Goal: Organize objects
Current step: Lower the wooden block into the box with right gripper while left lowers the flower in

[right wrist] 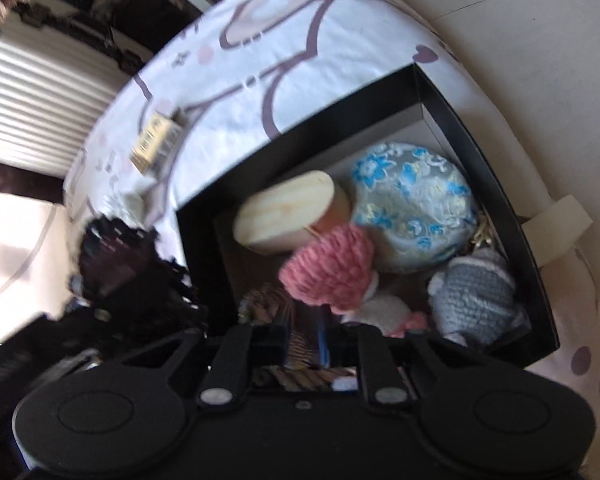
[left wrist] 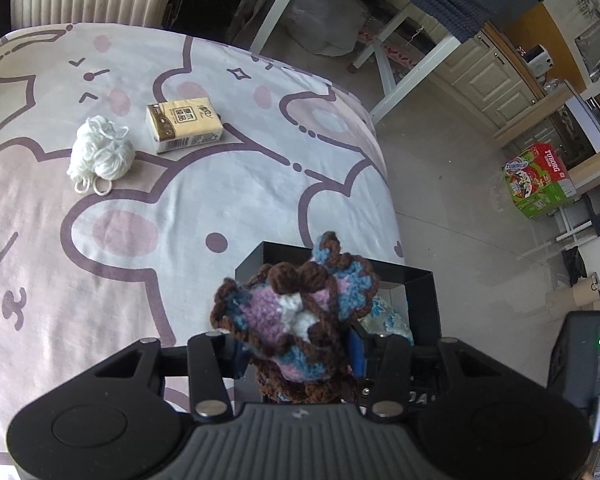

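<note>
My left gripper is shut on a crocheted piece in brown, blue, pink and white and holds it above the near edge of a black box on the bed. White yarn and a tissue pack lie further out on the sheet. In the right wrist view my right gripper is over the box, its jaws a little apart around a striped woven thing. The box holds a blue floral pouch, a wooden oval box, a pink yarn doll and a grey crocheted toy.
The bed has a pale sheet with a purple cartoon print. Its right edge drops to the floor. A green carton and white frame legs stand on the floor. The left gripper with its crocheted piece shows dark at left.
</note>
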Tool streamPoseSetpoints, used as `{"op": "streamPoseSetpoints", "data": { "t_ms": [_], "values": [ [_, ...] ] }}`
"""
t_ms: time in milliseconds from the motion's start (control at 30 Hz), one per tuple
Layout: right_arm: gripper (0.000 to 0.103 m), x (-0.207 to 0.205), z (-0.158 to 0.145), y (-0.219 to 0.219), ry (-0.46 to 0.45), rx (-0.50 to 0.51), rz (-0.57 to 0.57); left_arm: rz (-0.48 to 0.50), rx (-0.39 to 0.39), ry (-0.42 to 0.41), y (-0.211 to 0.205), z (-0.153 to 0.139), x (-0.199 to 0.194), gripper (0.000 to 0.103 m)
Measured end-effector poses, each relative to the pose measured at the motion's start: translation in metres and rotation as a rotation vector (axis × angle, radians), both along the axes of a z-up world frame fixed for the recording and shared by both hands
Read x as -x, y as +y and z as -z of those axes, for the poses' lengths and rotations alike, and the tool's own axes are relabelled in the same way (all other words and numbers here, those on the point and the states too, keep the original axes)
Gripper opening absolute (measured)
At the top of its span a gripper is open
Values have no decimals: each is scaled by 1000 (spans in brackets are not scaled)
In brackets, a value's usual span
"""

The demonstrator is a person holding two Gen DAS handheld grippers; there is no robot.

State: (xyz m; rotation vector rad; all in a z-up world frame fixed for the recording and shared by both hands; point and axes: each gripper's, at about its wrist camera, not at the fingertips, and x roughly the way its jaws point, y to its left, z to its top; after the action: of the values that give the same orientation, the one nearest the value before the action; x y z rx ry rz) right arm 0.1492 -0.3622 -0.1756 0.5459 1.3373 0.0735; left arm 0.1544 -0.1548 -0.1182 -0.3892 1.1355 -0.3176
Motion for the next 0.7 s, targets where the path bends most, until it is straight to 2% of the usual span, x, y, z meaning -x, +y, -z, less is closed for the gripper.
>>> {"op": "streamPoseSetpoints", "data": {
  "t_ms": [67,200,233,267,300,400,467,500,567,600,633,700],
  "values": [
    [0,-1,3,1,-4,58,-32,9,13,-4,-6,2,2,47],
    [0,0,-6,-22,-46,65,54,17,82,21,-16,10,6,47],
    [5,1,-7,-27,-47,105,71,16,101,33,-18,12,7,47],
    [5,2,-8,-31,-45,155,78,14,118,46,-21,16,7,47],
    [5,2,-5,-38,-33,159,91,11,125,56,-23,19,7,47],
    [4,7,3,-60,2,57,159,25,71,72,-32,32,7,47],
    [5,9,-5,-61,-33,77,143,37,19,84,-36,41,6,48],
    [5,9,-8,-61,-49,76,136,49,10,85,-38,43,5,50],
    [5,11,-11,-61,-60,57,126,70,12,80,-40,41,6,62],
    [6,12,-12,-60,-62,58,115,68,4,79,-41,37,6,78],
    [6,11,-12,-58,-65,64,104,64,-3,62,-41,32,8,83],
    [9,11,-15,-57,-73,69,95,88,-24,-5,-41,16,11,82]
  ]
}}
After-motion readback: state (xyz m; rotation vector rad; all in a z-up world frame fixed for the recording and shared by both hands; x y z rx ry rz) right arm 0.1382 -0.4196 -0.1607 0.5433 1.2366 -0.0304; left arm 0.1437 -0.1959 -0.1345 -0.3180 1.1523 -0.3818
